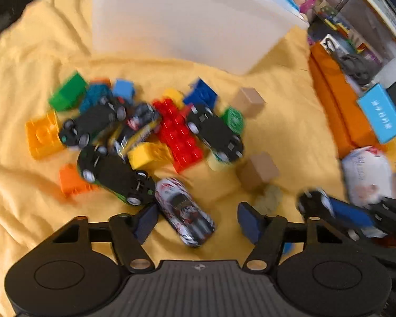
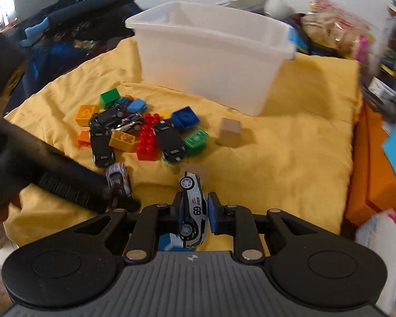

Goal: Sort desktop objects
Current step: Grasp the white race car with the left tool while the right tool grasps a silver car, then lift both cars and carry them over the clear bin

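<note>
My left gripper is open, its jaws standing on either side of a white and red toy car on the yellow cloth; this car also shows in the right wrist view. My right gripper is shut on a white toy car with number 69, held above the cloth. In the left wrist view this car appears at the right. A pile of coloured bricks and upturned black toy cars lies beyond. A white plastic bin stands behind the pile.
Two tan cubes sit right of the pile. Orange boxes, a blue box and a white bag line the right edge. A dark backpack lies at the far left.
</note>
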